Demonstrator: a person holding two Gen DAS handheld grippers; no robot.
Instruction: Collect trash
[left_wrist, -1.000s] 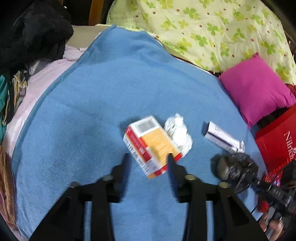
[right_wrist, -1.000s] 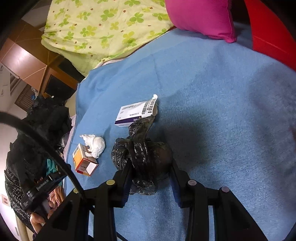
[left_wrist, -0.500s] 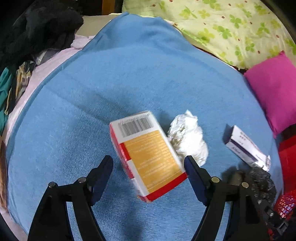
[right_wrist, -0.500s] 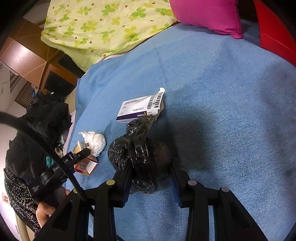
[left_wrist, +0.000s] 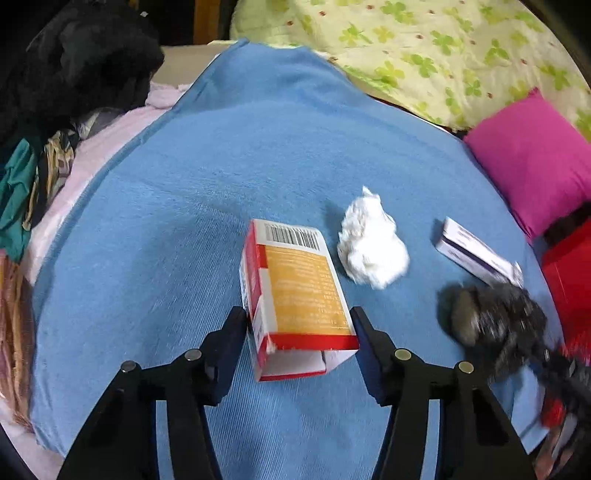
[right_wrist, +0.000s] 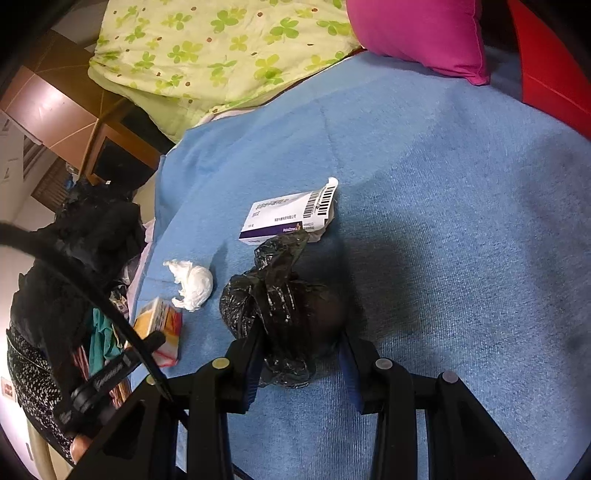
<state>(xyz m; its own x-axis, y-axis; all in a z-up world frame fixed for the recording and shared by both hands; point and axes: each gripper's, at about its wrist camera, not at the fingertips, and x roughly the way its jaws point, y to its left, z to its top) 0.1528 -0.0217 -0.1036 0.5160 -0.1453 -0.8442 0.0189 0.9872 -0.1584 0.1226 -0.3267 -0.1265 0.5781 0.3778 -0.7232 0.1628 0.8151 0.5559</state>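
Observation:
An orange and red cardboard box (left_wrist: 299, 288) lies on the blue blanket (left_wrist: 207, 177), its open flap end toward me. My left gripper (left_wrist: 298, 321) is closing around it, and both fingertips touch the box's long sides. A crumpled white tissue (left_wrist: 371, 247) lies just right of the box. Farther right is a white and purple carton (left_wrist: 476, 254). My right gripper (right_wrist: 301, 343) is shut on a knotted black plastic bag (right_wrist: 284, 306), which rests on the blanket. In the right wrist view, the tissue (right_wrist: 192, 284) and the orange box (right_wrist: 162, 325) are at the left.
A magenta pillow (left_wrist: 535, 158) and a red bag (left_wrist: 569, 273) sit at the right edge of the bed. A clover-print quilt (left_wrist: 443, 55) is bunched at the back. Dark clothes (left_wrist: 74, 74) are piled at the left edge.
My left gripper opened wide, moved forward over the orange box, then narrowed onto its sides. The box has turned in line with the fingers. The right gripper and its bag stayed put.

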